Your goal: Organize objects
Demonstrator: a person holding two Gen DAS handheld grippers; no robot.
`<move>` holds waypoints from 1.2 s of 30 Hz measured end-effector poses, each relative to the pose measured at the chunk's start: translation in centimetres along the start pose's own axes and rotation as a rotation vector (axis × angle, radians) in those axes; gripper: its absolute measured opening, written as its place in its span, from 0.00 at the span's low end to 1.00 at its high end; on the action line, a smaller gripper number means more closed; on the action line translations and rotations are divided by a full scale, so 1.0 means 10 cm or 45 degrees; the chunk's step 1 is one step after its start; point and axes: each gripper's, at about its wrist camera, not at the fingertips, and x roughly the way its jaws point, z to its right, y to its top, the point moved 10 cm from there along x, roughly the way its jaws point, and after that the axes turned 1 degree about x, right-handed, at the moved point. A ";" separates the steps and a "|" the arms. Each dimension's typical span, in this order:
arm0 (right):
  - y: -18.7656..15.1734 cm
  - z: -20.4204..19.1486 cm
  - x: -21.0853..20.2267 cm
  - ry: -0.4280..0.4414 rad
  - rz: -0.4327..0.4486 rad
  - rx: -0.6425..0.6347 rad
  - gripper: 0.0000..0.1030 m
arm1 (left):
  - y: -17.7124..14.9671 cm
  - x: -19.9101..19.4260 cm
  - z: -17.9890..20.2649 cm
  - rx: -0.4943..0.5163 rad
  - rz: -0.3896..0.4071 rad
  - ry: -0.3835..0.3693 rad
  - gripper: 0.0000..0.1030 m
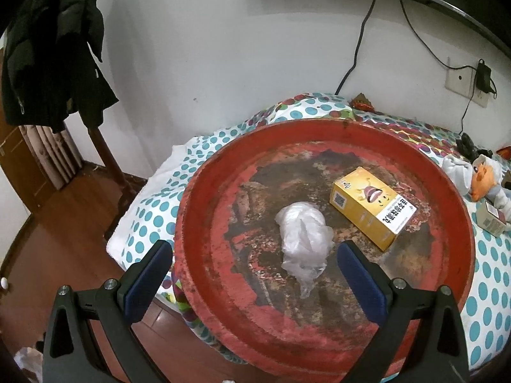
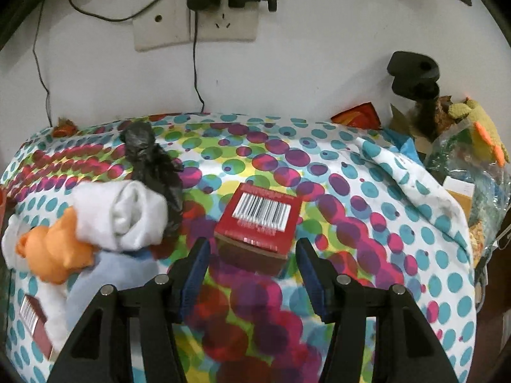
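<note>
A worn red round tray [image 1: 447, 274] lies on a dotted cloth. On it rest a crumpled clear plastic bag [image 1: 303, 239] and a yellow box [image 1: 372, 206]. My left gripper [image 1: 255, 261] hovers open over the tray's near side, its fingers either side of the bag and apart from it. In the right wrist view a red box with a barcode [image 2: 260, 220] lies on the dotted cloth [image 2: 351, 191]. My right gripper [image 2: 252, 260] is open just in front of that box, its fingertips flanking the near edge without pressing on it.
Left of the red box lie a rolled white sock [image 2: 127, 214], a black plastic bag [image 2: 150, 159], an orange plush toy [image 2: 54, 249] and a second barcode box [image 2: 33, 322]. A wall socket with cables [image 2: 204, 16] sits behind. Clutter [image 2: 463, 146] fills the right side. A dark coat [image 1: 54, 51] hangs at left.
</note>
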 end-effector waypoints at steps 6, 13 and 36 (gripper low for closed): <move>0.06 0.04 0.13 0.024 0.000 0.041 0.55 | 0.07 -0.07 0.16 0.046 0.010 -0.015 1.00; 0.05 0.00 0.15 0.019 0.002 0.004 0.52 | 0.21 -0.18 0.58 0.087 0.013 -0.104 1.00; -0.45 0.29 -0.19 0.076 -0.031 0.072 0.46 | 0.09 -0.37 2.88 0.354 -0.072 -0.502 1.00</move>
